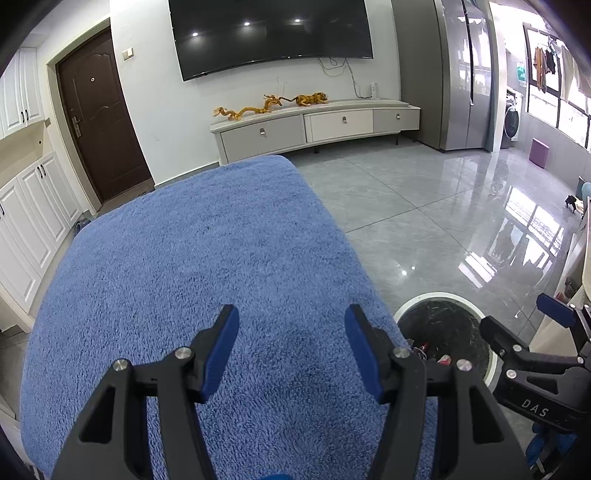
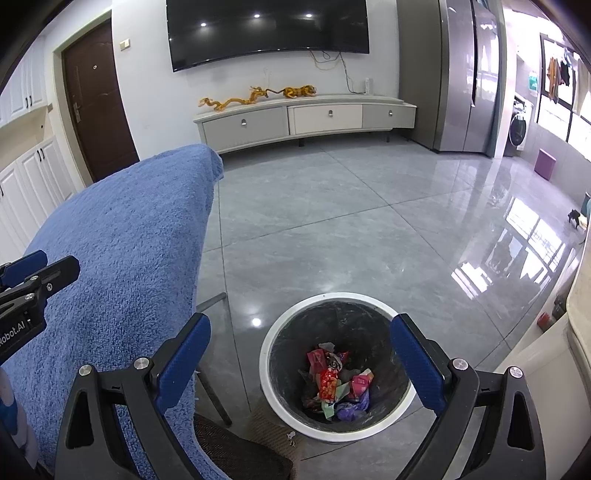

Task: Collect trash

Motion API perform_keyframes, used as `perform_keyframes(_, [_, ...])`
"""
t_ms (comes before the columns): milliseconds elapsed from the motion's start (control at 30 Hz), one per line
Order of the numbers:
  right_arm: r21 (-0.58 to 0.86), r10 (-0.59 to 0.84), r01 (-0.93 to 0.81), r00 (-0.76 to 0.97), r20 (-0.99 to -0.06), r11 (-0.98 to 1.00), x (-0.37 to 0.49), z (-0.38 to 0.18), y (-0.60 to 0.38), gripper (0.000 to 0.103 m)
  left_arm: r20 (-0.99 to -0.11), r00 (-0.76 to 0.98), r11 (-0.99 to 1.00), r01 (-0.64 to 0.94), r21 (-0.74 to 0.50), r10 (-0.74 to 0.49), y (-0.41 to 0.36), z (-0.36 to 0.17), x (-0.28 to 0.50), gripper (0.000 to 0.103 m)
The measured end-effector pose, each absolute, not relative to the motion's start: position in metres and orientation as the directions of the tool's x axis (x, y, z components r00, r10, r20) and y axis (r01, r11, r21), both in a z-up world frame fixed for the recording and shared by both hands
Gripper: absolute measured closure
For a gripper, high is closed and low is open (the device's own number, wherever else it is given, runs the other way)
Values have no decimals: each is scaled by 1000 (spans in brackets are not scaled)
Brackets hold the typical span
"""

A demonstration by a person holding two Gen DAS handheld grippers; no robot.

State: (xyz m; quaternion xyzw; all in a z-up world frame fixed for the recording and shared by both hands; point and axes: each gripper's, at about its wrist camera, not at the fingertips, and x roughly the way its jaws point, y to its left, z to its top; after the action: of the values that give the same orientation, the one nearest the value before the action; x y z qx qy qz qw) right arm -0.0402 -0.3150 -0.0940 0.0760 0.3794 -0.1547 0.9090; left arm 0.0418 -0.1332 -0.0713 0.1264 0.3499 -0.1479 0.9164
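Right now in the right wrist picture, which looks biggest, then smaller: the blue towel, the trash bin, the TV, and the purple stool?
1. Blue towel, though it is nearest the camera.
2. Trash bin and TV: too alike to rank, and the TV is cut off at the top.
3. Purple stool, farthest away.

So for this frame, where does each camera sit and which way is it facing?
Left wrist: on the left gripper, angled down at the blue towel; open fingers, right gripper at right.
Right wrist: on the right gripper, angled down over the bin of wrappers; open fingers.
Shared: towel, bin, TV.
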Motion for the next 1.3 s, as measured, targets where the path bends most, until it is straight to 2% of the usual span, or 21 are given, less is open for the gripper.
perform_keyframes(133, [21,-224,339,665,-713,940,-40,-94,-315,6,-676,712,923,363,126,-188,-132,-71,38,43])
perform_keyframes(233, [21,-225,340,666,-711,940,-41,-93,-315,6,-668,721,925,359,128,-187,-129,-71,37,28])
perform_keyframes(1300, [1,-233,328,673,-702,945,-46,-89,-309,6,-655,730,920,368,136,-195,-122,-67,29,27])
